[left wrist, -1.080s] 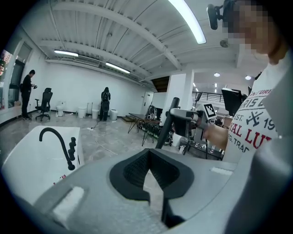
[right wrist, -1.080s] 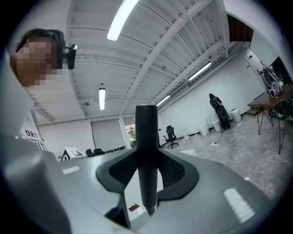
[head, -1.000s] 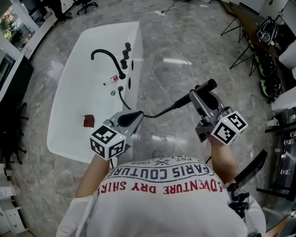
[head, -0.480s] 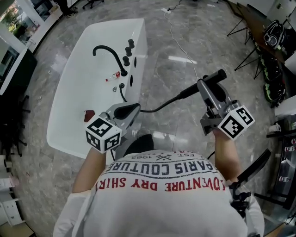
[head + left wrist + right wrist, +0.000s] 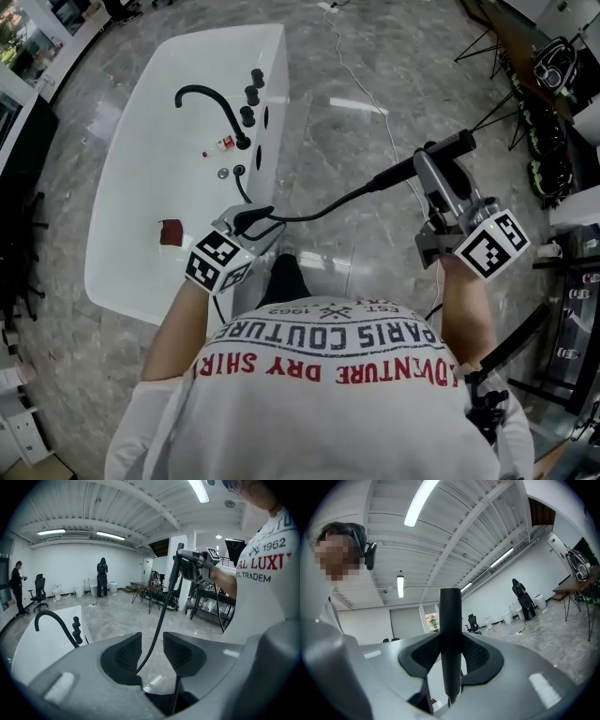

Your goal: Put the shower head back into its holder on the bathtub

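Here, right hand-held gripper (image 5: 433, 169) clamps the one shower head (image 5: 455, 143); left hand-held gripper (image 5: 262, 217) opening around its one hose (image 5: 159, 620).

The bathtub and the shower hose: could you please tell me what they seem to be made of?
Bathtub: smooth white, seamless shell, probably acrylic or enamel; the look leaves open which. Shower hose: thin, matte black, bending in a smooth curve, so likely flexible rubber or a plastic sheath.
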Available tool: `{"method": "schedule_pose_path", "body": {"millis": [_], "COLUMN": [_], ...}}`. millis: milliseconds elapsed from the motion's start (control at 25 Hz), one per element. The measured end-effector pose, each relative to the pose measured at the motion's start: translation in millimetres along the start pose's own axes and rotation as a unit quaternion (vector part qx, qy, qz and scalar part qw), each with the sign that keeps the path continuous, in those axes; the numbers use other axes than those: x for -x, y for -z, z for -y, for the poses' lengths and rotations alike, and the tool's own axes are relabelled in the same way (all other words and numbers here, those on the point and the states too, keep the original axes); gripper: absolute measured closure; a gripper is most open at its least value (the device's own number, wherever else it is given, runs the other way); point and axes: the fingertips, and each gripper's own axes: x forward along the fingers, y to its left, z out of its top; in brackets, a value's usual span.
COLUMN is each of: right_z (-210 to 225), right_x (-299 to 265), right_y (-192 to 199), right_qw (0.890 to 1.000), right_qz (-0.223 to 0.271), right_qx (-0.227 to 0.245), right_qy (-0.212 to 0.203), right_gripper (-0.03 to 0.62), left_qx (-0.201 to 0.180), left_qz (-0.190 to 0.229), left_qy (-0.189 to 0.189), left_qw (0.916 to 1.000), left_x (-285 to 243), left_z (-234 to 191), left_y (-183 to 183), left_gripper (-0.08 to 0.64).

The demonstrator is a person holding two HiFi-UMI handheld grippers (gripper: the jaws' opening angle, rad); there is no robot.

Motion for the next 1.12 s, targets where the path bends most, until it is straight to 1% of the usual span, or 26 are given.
{"method": "schedule_pose_path", "body": {"millis": [120, 280, 480, 640, 720, 880, 1040, 1120], "right_z": [7, 16, 21, 26, 27, 30, 36, 35], "right_x": [-10, -16, -19, -16, -12, -6, 2, 9], "right_y": [-6, -13, -26, -29, -28, -28, -28, -30], "right_qw": [1.000, 1.000, 1.000, 0.999, 0.999, 0.999, 0.999, 0.999], "right_qz": [0.002, 0.005, 0.010, 0.011, 0.007, 0.000, 0.004, 0.005], "right_qx": [-0.009, -0.023, -0.022, -0.023, -0.024, -0.015, -0.016, -0.017], "right_qy": [0.007, 0.019, 0.014, 0.020, 0.027, 0.034, 0.050, 0.049], "right_gripper": [0.457, 0.457, 0.457, 0.457, 0.457, 0.457, 0.457, 0.457], "left_qx": [-0.006, 0.000, -0.008, -0.031, -0.038, -0.052, -0.081, -0.087], "left_qz": [-0.028, -0.069, -0.101, -0.124, -0.132, -0.147, -0.171, -0.175], "left_qy": [0.011, 0.035, 0.056, 0.079, 0.083, 0.079, 0.094, 0.096], "left_qw": [0.9995, 0.9970, 0.9933, 0.9887, 0.9870, 0.9846, 0.9775, 0.9759], "left_x": [-23, -57, -106, -149, -166, -192, -207, -214], "left_z": [-15, -27, -38, -31, -27, -25, -17, -11], "left_y": [21, 52, 80, 108, 120, 130, 141, 146], "left_gripper": [0.407, 0.405, 0.386, 0.379, 0.377, 0.378, 0.379, 0.379]}}
